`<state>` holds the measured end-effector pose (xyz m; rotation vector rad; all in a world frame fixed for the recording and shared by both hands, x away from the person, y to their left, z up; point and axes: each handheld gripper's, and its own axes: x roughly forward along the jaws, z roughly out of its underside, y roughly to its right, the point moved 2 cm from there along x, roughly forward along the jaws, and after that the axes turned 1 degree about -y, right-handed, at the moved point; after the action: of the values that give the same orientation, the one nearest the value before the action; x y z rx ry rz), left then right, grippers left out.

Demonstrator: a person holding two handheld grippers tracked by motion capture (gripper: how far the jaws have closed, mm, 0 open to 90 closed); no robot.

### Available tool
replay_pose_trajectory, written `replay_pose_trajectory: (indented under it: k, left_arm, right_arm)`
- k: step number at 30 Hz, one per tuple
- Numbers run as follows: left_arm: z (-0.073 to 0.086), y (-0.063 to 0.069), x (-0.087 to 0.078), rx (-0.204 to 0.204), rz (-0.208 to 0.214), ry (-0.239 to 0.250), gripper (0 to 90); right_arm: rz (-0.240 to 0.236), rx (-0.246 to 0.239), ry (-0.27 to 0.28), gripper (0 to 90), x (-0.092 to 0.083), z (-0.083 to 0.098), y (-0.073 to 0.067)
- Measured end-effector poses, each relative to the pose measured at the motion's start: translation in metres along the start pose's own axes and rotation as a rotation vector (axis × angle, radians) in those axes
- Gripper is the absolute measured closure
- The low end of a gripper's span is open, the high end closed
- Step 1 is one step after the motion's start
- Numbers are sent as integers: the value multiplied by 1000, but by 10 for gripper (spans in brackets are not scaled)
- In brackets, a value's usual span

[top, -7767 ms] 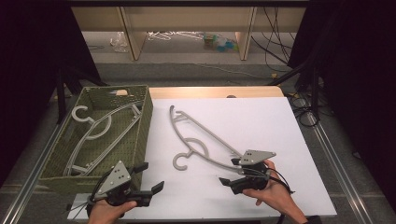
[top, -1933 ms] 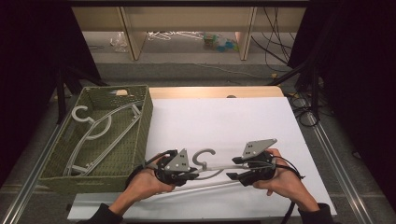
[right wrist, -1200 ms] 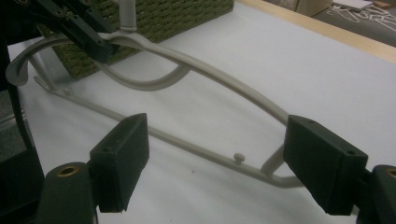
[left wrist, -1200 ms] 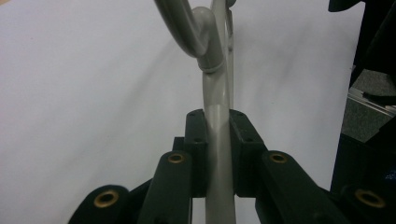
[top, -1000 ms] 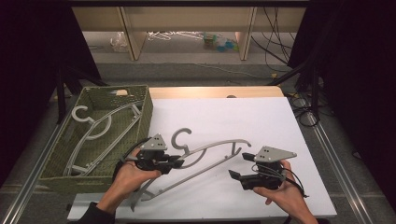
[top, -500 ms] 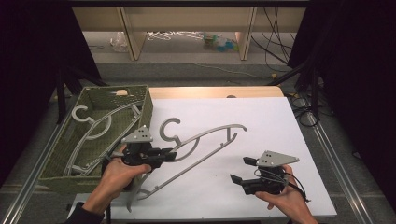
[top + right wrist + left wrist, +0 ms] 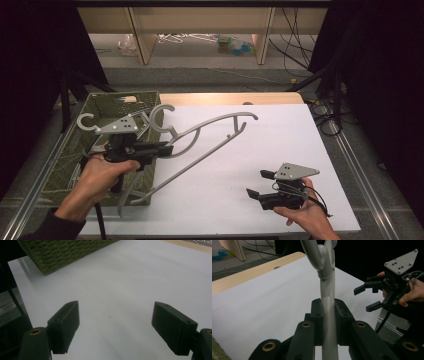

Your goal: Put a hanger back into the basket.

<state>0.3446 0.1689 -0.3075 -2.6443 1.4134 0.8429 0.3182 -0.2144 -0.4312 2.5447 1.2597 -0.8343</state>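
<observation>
**poster1:** grey plastic hanger [image 7: 200,142] is clamped in the left gripper [image 7: 162,149], lifted off the white sheet [image 7: 260,150]. in the left gripper view the two black jaws are pressed onto the hanger's [image 7: 327,302] bar from both sides, with the rest of it running up and away from the jaws. from the high view the hook end curls up just beyond the gripper, over the near corner of the green woven basket [image 7: 65,160], and the long arm stretches off to the gripper's far side over the sheet.

**poster2:** and the right one?

**poster1:** right gripper [image 7: 257,184] is well apart from the hanger, low over the sheet, jaws spread wide with nothing between them. in the right gripper view there's bare white sheet [image 7: 120,290] between the jaws and a corner of the basket [image 7: 62,252] farther ahead. the left gripper view also catches the right gripper [image 7: 364,298] off to its side, jaws apart.

**poster2:** anything in the basket?

**poster1:** another grey hanger [image 7: 85,120] lies in it, hook showing behind the left gripper.
</observation>
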Motion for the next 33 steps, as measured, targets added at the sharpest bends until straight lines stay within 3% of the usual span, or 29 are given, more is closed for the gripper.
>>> replay_pose_trajectory:
  k: [5,17,33]
  left_arm:
    - [-8,-12,-13,-14,-23,8,791]
    - [-18,-47,-46,-58,-101,39,791]
    - [0,-100,-84,-132,-219,77,791]
  right_arm:
    - [5,21,3,226,-1,1,0]
    - [2,11,5,213,0,1,1]
    - [2,17,-17,210,2,3,1]
